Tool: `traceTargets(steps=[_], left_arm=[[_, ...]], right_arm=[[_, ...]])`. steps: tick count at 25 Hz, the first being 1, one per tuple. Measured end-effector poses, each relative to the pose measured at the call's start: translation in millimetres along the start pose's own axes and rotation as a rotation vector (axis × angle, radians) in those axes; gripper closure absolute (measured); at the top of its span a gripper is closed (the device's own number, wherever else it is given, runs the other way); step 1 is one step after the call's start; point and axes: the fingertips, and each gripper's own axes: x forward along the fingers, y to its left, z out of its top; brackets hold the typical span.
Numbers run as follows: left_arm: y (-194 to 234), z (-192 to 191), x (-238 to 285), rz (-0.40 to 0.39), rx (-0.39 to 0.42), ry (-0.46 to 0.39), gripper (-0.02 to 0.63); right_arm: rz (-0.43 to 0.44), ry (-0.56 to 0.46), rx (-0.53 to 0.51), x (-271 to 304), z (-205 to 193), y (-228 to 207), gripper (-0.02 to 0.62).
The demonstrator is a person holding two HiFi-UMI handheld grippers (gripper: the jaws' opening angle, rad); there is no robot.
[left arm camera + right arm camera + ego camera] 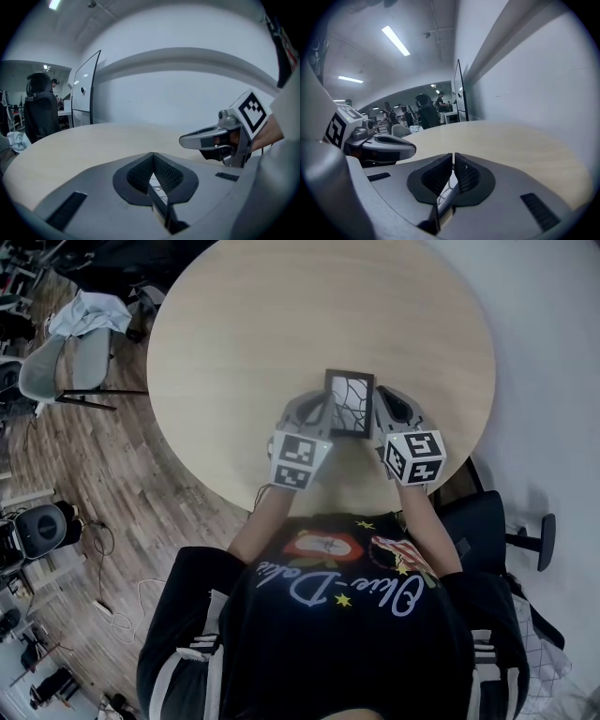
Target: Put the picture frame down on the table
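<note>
"Picture frame (350, 405), where is it?"
"Between both tools, over the near edge of the round bench (234, 334), its face turned up."
"And the grips?"
"The left hand-held gripper (322, 414) is clamped on its left edge, the right hand-held gripper (379, 420) on its right edge. Both forearms reach forward and angle inward."

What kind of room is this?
Probably an open office or lab, not a home: office chairs stand around the round wooden table, a whiteboard stands by the wall, and strip lights run along the ceiling.
</note>
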Motion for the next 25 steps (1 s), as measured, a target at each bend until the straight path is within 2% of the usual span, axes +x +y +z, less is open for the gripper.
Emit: traceTargets(steps=[9, 25], left_arm=[[-8, 26, -22, 0.007, 0.027, -0.089, 0.604], [-19, 32, -34, 0.008, 0.046, -0.110, 0.604]], right_arm=[[0.002, -0.105, 0.006, -28, 26, 12, 0.588], [0.015, -0.139, -0.024, -41, 36, 24, 0.589]])
